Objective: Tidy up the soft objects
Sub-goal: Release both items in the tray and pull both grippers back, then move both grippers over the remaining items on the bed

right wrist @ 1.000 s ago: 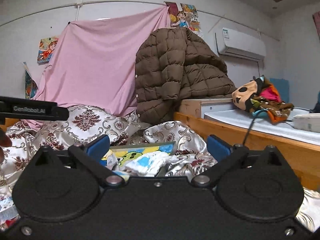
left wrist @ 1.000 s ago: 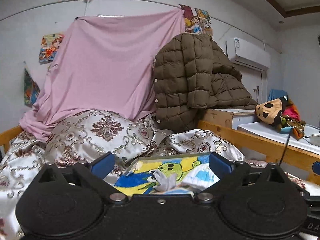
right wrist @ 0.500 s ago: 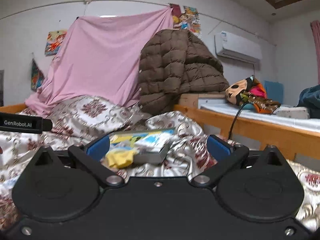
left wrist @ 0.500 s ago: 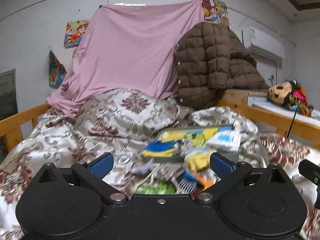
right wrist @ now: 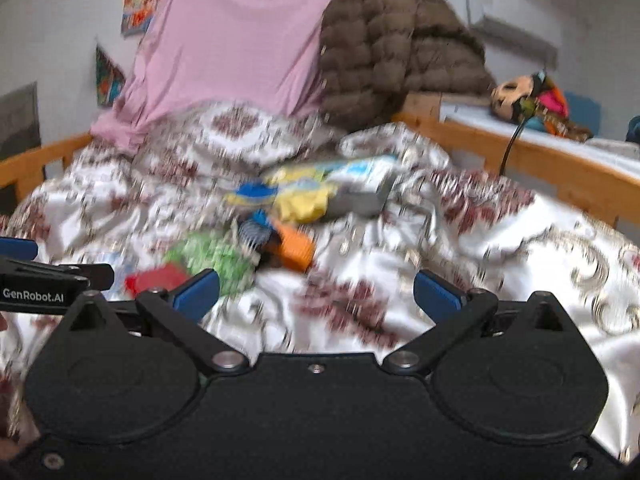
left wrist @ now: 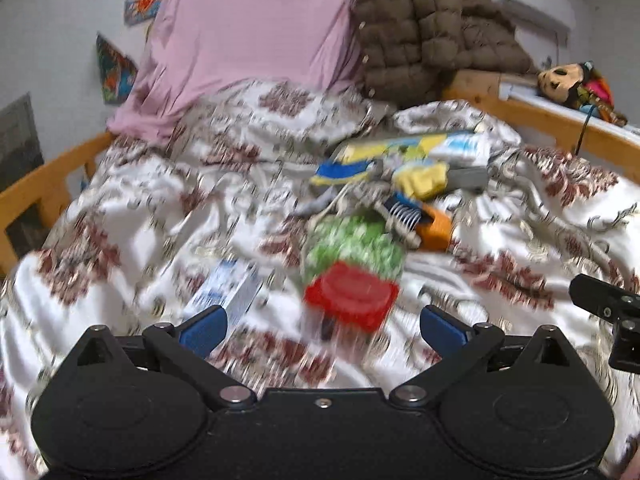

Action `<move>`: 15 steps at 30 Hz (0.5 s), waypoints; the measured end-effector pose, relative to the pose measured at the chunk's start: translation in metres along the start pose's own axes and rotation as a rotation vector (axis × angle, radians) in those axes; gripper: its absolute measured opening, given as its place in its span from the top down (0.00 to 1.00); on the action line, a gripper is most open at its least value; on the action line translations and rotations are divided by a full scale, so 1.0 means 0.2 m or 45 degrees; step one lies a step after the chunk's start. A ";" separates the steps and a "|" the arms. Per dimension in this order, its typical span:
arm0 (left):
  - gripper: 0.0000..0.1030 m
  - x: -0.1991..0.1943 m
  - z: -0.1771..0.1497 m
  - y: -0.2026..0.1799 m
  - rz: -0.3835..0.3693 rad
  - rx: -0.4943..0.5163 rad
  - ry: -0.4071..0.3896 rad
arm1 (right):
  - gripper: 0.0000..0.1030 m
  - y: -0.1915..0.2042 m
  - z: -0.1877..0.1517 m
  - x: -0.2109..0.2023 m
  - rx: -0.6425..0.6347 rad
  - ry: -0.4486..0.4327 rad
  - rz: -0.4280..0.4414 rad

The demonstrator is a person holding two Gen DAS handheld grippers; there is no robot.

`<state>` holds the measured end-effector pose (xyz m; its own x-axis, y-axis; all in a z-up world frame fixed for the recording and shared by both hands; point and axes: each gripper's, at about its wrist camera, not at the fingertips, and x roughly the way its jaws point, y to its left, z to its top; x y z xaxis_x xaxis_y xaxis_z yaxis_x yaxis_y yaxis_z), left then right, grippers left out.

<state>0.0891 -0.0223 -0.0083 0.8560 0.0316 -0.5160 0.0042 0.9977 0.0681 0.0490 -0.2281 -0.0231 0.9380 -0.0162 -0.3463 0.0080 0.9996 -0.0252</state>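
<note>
Small items lie scattered on a patterned bedspread (left wrist: 160,208). A red lid (left wrist: 350,298) sits in front of a green mesh bundle (left wrist: 356,244), with an orange-and-blue brush (left wrist: 420,224), a yellow cloth (left wrist: 420,180) and a blue-and-yellow picture box (left wrist: 404,152) behind. A white-blue packet (left wrist: 232,292) lies to the left. My left gripper (left wrist: 323,326) is open, just short of the red lid. My right gripper (right wrist: 316,292) is open over bare bedspread (right wrist: 500,248), with the green bundle (right wrist: 212,256), red lid (right wrist: 154,276) and brush (right wrist: 284,240) to its left. Both views are motion-blurred.
A pink sheet (left wrist: 256,32) and a brown quilted jacket (left wrist: 428,28) hang at the head of the bed. Wooden rails (left wrist: 560,128) border both sides. A plush toy (left wrist: 576,84) lies on a white shelf at right. The other gripper's tip (right wrist: 44,280) shows at left.
Both cameras have tilted down and pulled back toward the foot of the bed. The red lid, green bundle and white-blue packet have come into the left view. Both grippers stay open.
</note>
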 end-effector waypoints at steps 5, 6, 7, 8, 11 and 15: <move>0.01 -0.04 -0.07 0.08 0.029 -0.028 0.032 | 0.01 0.04 -0.03 -0.05 -0.048 0.062 -0.015; 0.01 -0.04 -0.09 0.09 0.035 -0.031 0.046 | 0.01 0.04 -0.04 -0.05 -0.052 0.077 -0.013; 0.01 -0.04 -0.10 0.10 0.041 -0.032 0.063 | 0.01 0.04 -0.04 -0.04 -0.055 0.097 -0.012; 0.01 -0.04 -0.12 0.10 0.046 -0.032 0.082 | 0.01 0.04 -0.03 -0.03 -0.059 0.116 -0.013; 0.01 0.00 -0.16 0.10 0.061 -0.020 0.151 | 0.01 0.08 -0.06 0.02 -0.072 0.187 0.000; 0.01 0.04 -0.18 0.08 0.052 0.014 0.208 | 0.01 0.11 -0.09 0.05 -0.102 0.276 0.030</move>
<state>0.0776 -0.0040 -0.0428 0.7600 0.0824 -0.6447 -0.0221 0.9946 0.1010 0.0516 -0.2059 -0.0447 0.8411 -0.0060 -0.5409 -0.0485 0.9951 -0.0864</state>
